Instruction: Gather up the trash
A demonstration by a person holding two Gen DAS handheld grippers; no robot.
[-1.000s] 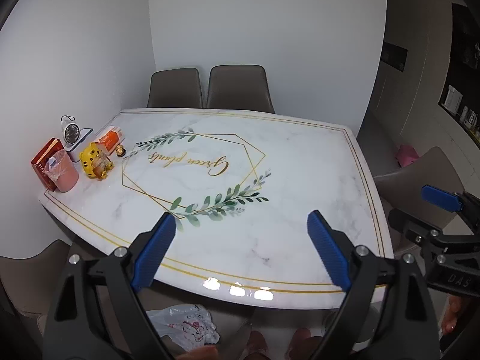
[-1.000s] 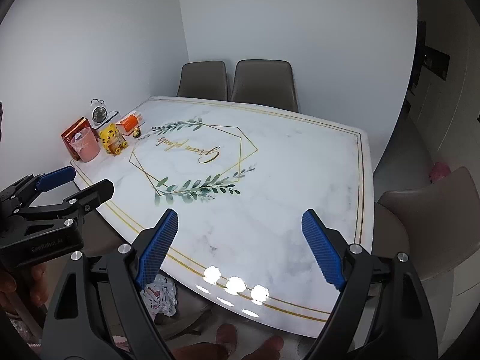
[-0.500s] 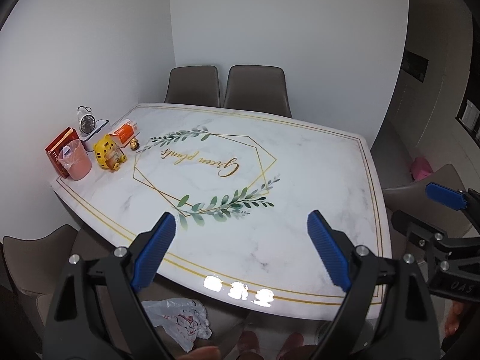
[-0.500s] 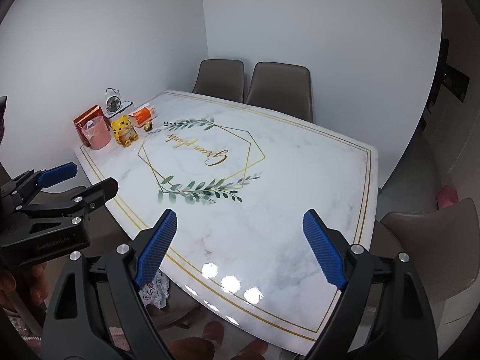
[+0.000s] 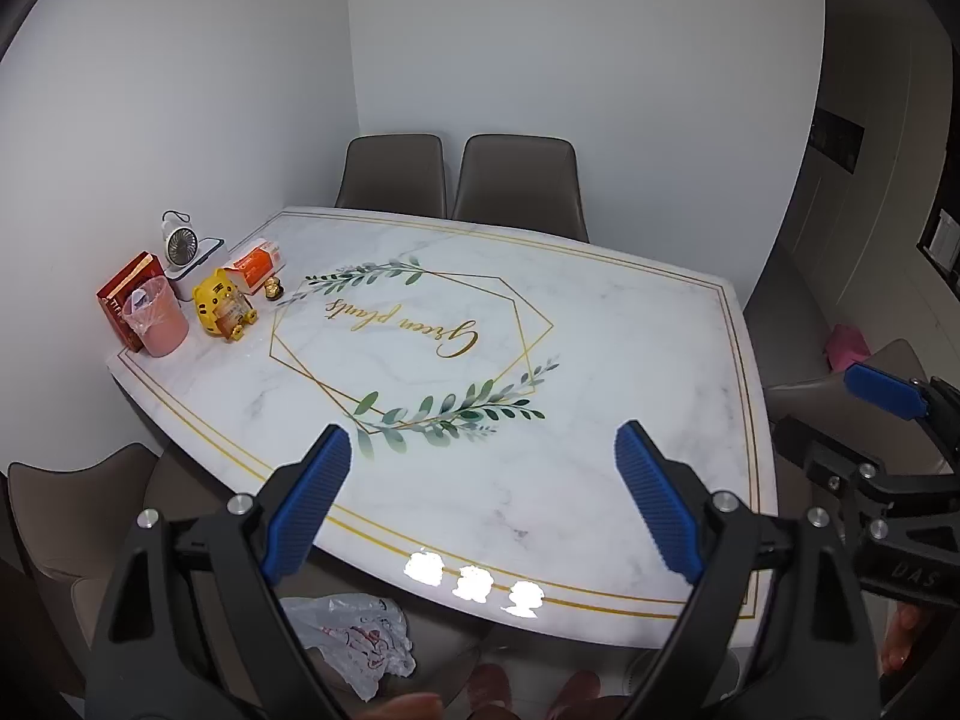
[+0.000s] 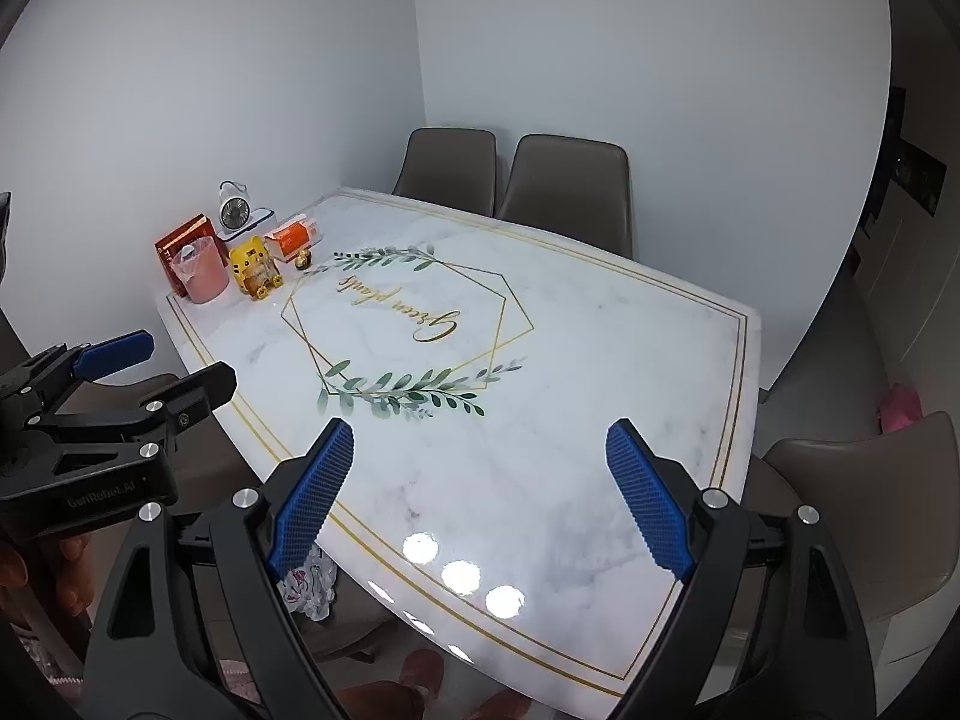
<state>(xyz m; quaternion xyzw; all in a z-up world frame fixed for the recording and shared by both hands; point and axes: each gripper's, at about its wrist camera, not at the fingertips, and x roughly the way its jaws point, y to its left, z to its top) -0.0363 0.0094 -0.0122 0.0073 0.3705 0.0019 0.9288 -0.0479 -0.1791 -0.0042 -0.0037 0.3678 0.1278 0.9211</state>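
A crumpled white plastic bag (image 5: pixel 354 642) with red print lies on a chair seat below the table's near edge; it also shows in the right wrist view (image 6: pixel 309 585). A small pink bin (image 5: pixel 157 324) lined with clear plastic stands at the table's far left corner, also in the right wrist view (image 6: pixel 204 277). My left gripper (image 5: pixel 483 498) is open and empty, held above the near edge of the marble table (image 5: pixel 630 360). My right gripper (image 6: pixel 480 492) is open and empty beside it, to the right.
By the bin stand a red box (image 5: pixel 123 294), a yellow tiger figure (image 5: pixel 223 311), an orange-white pack (image 5: pixel 255 264), a gold-wrapped ball (image 5: pixel 274 288) and a small white fan (image 5: pixel 179 246). Brown chairs (image 5: pixel 516 186) surround the table. A pink object (image 5: pixel 846 348) lies on the floor at right.
Both grippers have risen and drawn back from the table, so more of the table and chairs shows. Both stay open and empty.
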